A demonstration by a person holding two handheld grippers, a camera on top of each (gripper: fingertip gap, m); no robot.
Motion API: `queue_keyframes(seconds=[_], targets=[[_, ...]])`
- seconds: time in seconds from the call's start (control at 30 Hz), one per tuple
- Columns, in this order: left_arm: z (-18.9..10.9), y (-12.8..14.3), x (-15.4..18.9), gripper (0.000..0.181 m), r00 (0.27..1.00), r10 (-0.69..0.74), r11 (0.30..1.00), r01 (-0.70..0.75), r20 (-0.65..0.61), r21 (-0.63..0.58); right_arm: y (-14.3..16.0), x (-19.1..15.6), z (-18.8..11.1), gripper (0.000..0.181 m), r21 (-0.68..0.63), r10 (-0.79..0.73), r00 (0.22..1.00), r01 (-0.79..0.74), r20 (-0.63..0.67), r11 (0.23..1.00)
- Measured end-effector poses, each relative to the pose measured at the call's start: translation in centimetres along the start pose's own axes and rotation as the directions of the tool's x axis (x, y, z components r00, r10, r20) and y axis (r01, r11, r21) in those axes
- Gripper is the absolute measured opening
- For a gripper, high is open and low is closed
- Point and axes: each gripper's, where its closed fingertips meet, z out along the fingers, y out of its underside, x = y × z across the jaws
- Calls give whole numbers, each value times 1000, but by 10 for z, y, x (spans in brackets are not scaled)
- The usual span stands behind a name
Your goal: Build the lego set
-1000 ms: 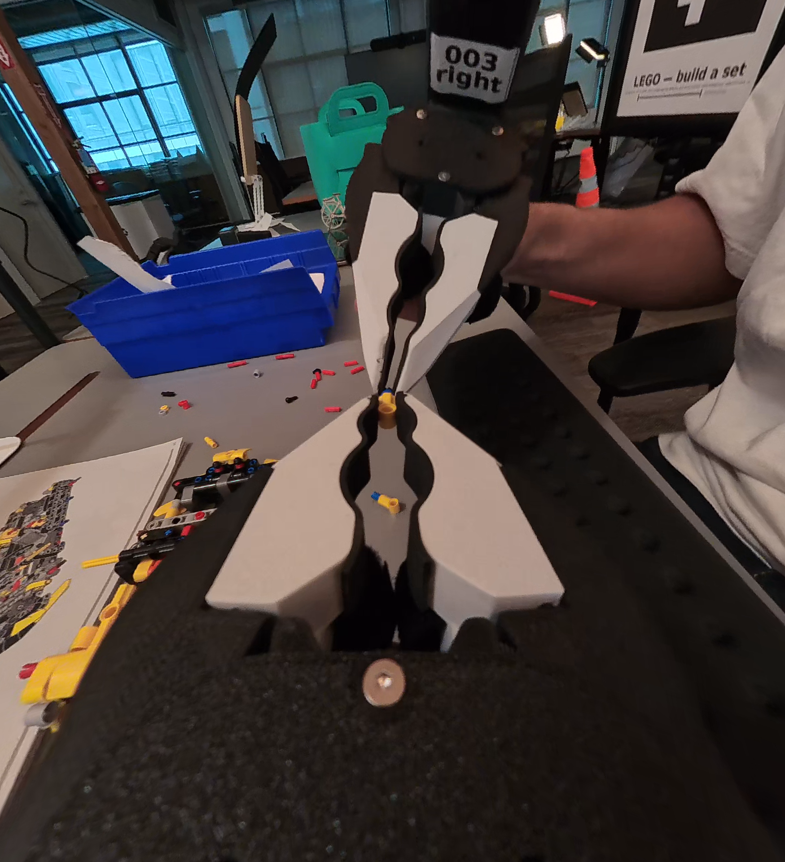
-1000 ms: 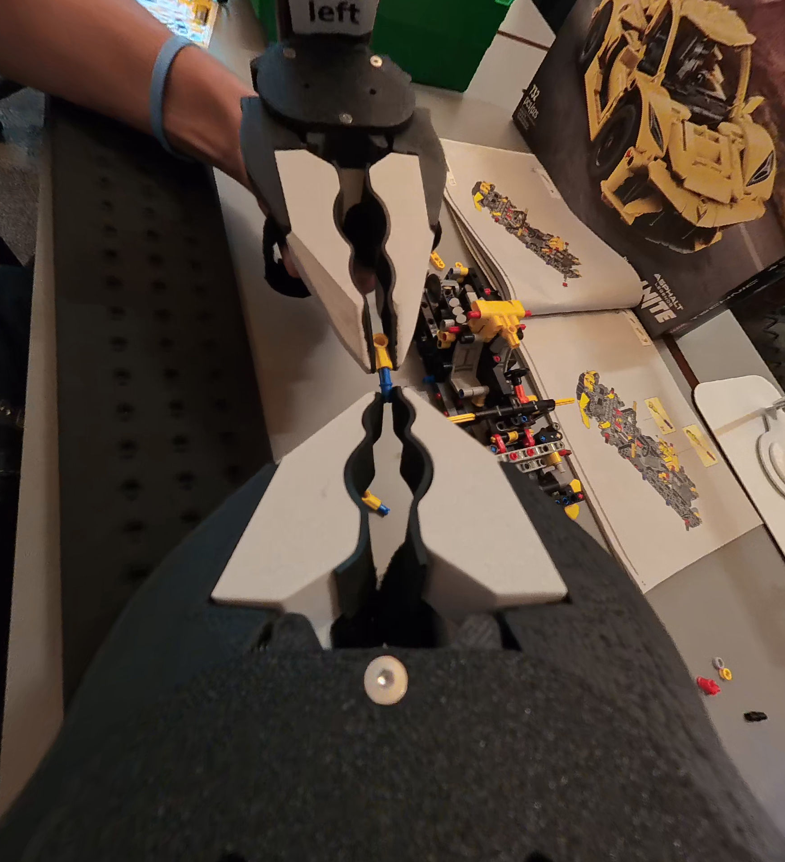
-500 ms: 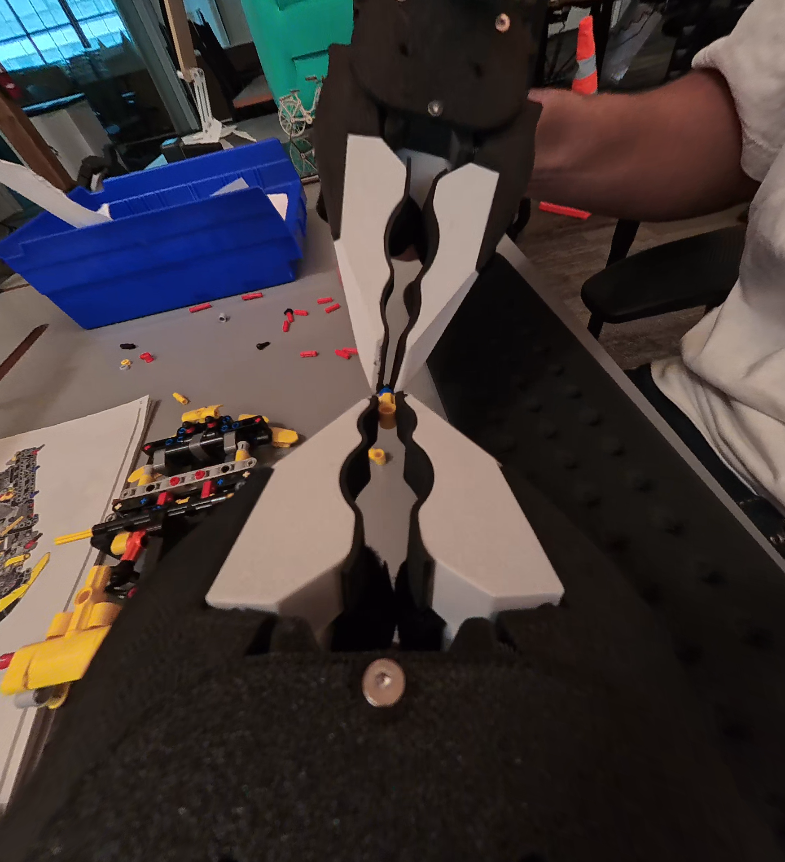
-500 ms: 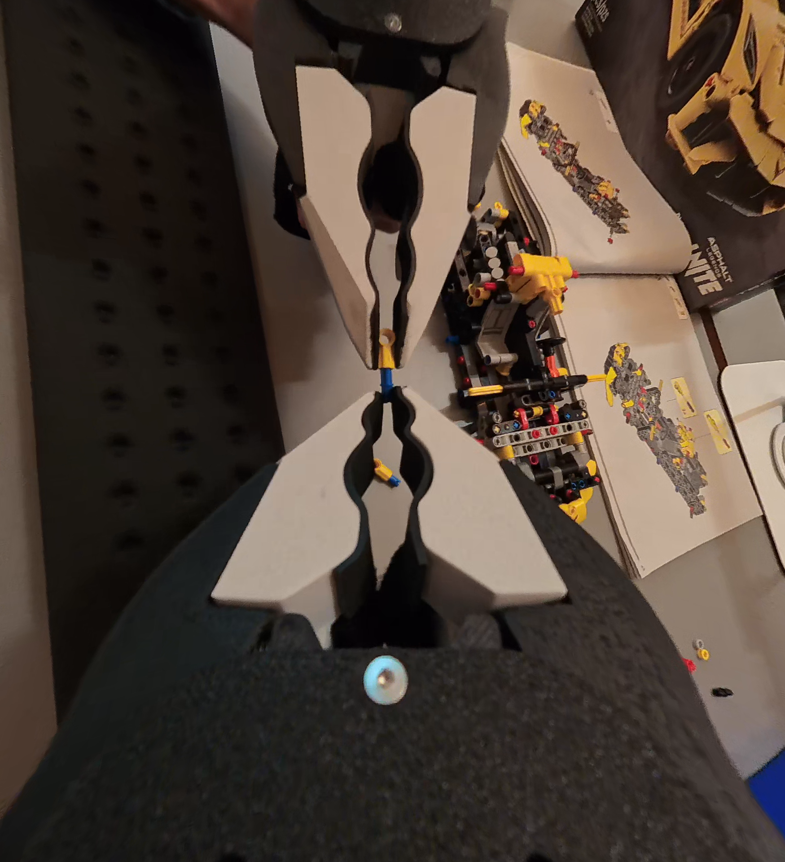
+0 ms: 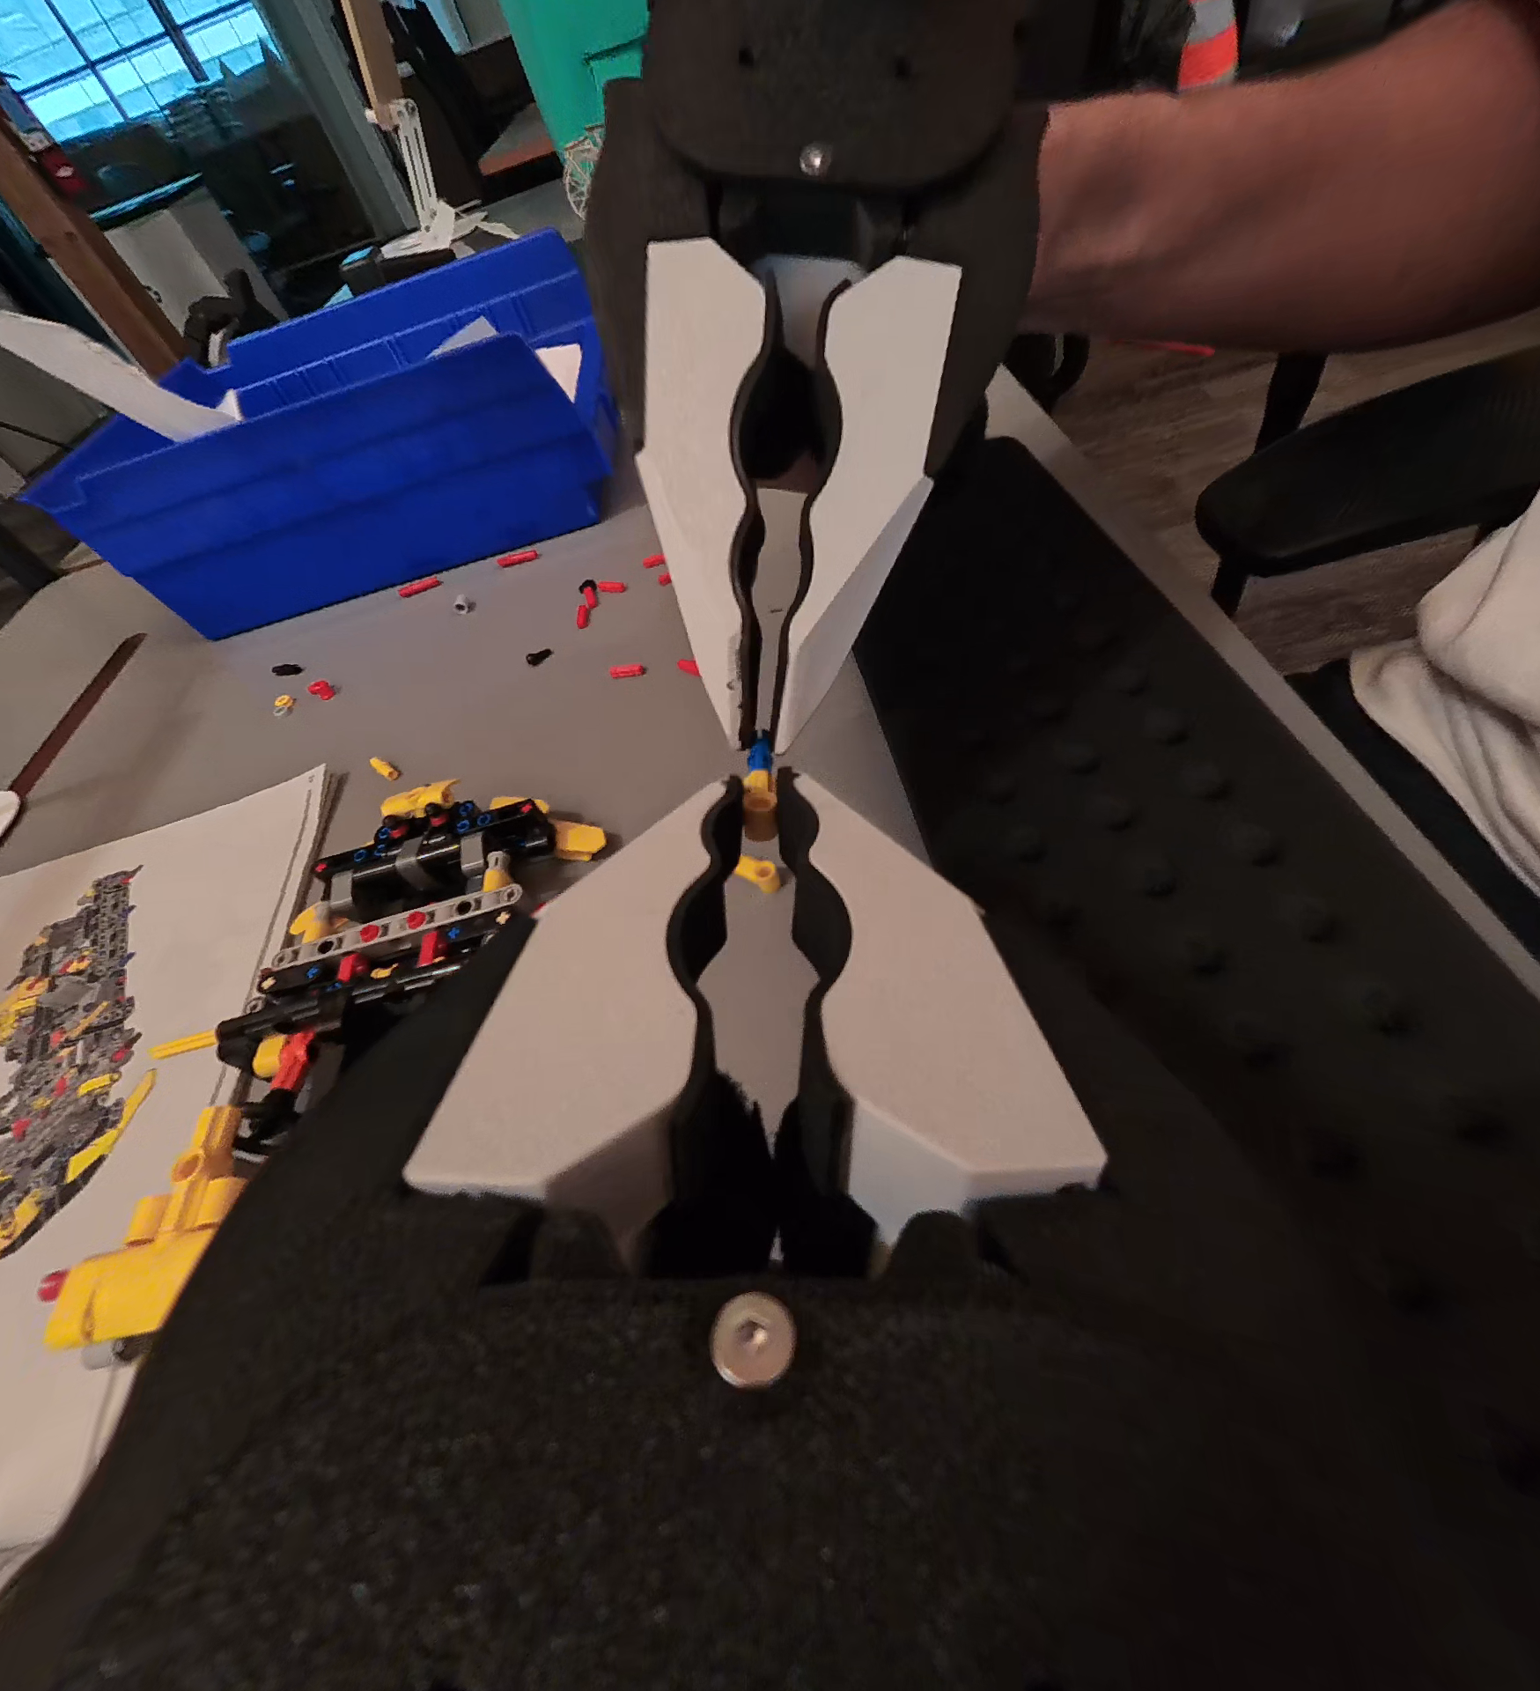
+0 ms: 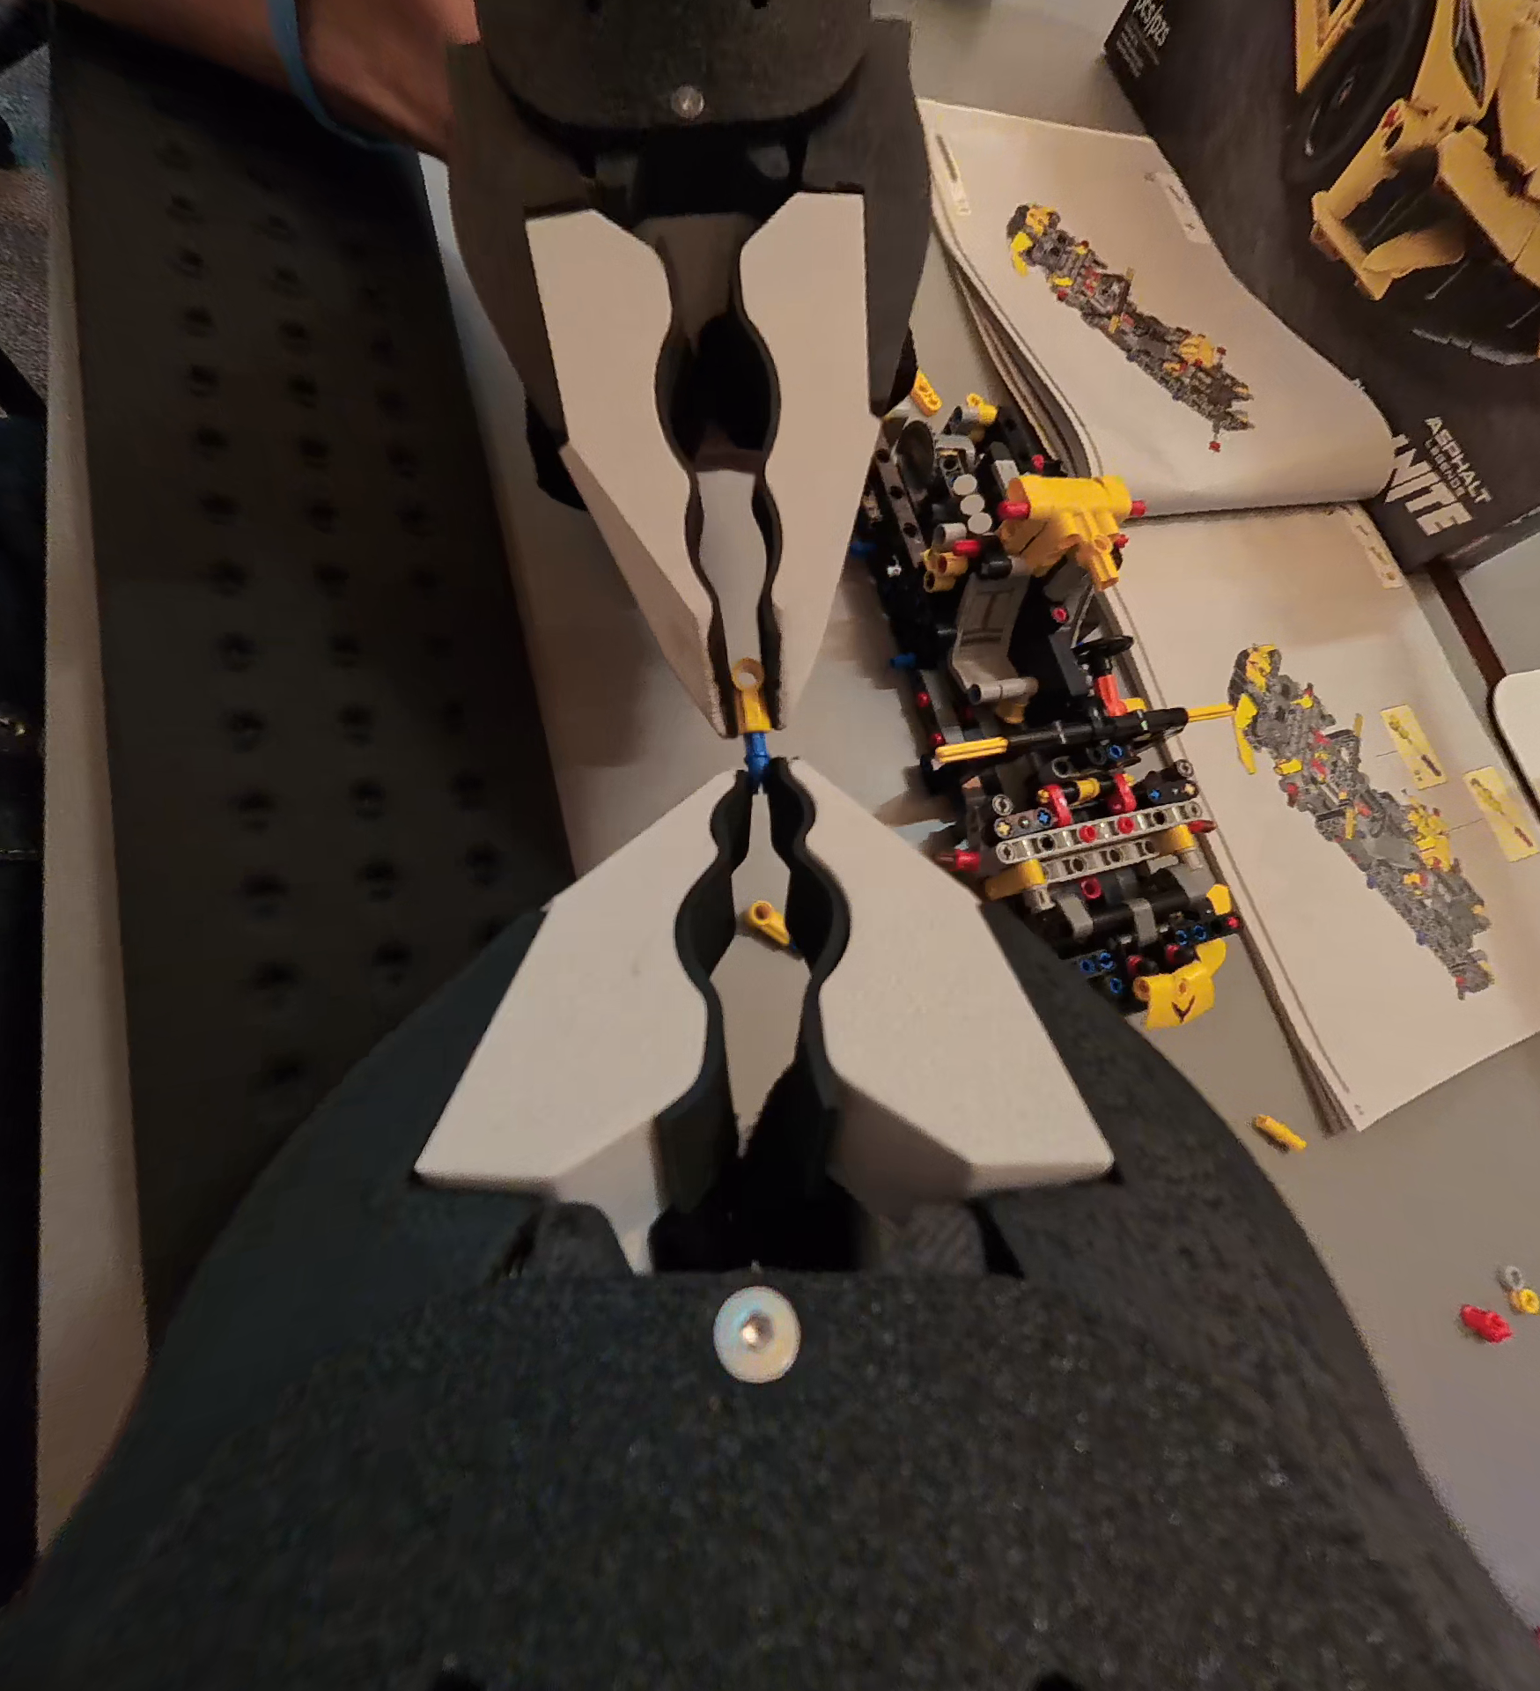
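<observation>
My left gripper (image 5: 759, 794) is shut on a small yellow connector (image 5: 759, 813). My right gripper (image 6: 755, 780) is shut on a short blue pin (image 6: 755, 756). The two grippers meet tip to tip above the grey table. The pin's far end touches the yellow connector (image 6: 748, 697) held in the left gripper (image 6: 752, 725). The right gripper (image 5: 757, 732) with the blue pin (image 5: 757, 756) also shows in the left wrist view. The partly built black, grey and yellow chassis (image 6: 1068, 732) lies beside them on the table, also in the left wrist view (image 5: 418, 878).
A loose yellow piece (image 5: 761, 874) lies on the table under the tips. An open instruction booklet (image 6: 1388, 823), the set's box (image 6: 1434, 183), a blue bin (image 5: 336, 457), scattered red pins (image 5: 510, 586) and a black foam mat (image 5: 1205, 823) surround the work. My two grippers' fingertips are within a few centimetres of each other.
Both grippers stay shut and tip to tip. The pair has shifted over the table and each gripper now sits closer to the other's camera.
</observation>
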Motion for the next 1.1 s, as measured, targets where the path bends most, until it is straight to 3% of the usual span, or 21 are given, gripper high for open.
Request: queue_keyframes(seconds=[0.3,0.53,0.93,1.1], targets=[[0,-4,0,7,999,-37,998,37,-10,49,1,2,2,3,11,41,999,-41,3,999],[1,-3,-4,7,1000,-9,999,8,29,32,3,3,4,3,36,81,997,-81,3,996],[3,5,2,7,1000,3,1000,-3,-9,-15,8,-2,10,3,-12,64,998,-64,12,998],[4,5,-4,8,994,87,996,-85,68,-31,8,2,8,4,19,142,990,-142,14,990]])
